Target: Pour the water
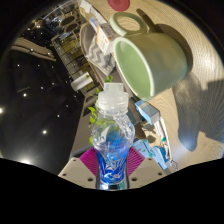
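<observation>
Bottle (112, 135) between tool (112, 165) fingers; cup (150, 62) just beyond.

Dark speckled countertop (40, 95) with glinting light spots across the near side; pale, sunlit surface (195, 110) beyond its far edge, crossed by hard shadows; cluttered, indistinct furniture behind.

The bottle's (112, 140) base is hidden between the gripper's (112, 168) pads; the green cup's (150, 62) far side is out of sight.

gripper view | rides on tool (112, 165) | faces forward | close to bottle (111, 135)
</observation>
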Tool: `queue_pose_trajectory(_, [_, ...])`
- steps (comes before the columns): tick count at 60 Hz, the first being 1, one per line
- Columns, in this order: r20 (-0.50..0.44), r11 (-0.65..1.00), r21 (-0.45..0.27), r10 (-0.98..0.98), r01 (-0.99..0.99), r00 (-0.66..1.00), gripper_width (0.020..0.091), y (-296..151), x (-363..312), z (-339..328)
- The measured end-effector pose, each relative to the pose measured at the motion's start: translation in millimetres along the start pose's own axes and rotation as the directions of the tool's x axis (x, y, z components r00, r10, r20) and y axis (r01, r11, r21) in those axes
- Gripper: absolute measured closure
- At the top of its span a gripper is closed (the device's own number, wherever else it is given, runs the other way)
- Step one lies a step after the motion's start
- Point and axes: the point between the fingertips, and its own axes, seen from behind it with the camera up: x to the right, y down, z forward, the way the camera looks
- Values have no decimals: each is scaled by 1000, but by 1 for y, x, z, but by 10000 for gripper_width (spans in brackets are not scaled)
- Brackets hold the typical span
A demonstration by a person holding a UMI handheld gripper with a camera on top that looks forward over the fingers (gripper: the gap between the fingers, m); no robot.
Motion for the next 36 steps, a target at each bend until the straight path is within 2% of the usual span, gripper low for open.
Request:
queue_pose_trajectory(10, [-51,999,-4,49,-50,998,787,-11,19,6])
queue_pose_trajectory(16, [-93,999,-41,-12,8,996,787,-4,14,7])
queue_pose_trajectory(17, [-93,998,-55,-21,16,995,786,-3,7,-14])
queue_pose_trajectory(18, [-106,997,-58,-49,43,993,787,-1,9,2])
queue_pose_trajectory(23, [-146,965,-129,-247,229,958,786,4,-8,-14])
queue_pose_trajectory(26, [-160,911,-167,-401,376,902,786,9,-15,-3])
queue_pose_trajectory(30, [-149,785,-217,-614,580,775,786,6,-38,-9])
queue_pose_trajectory(36, [-120,525,-218,-851,823,511,782,-3,-92,-13])
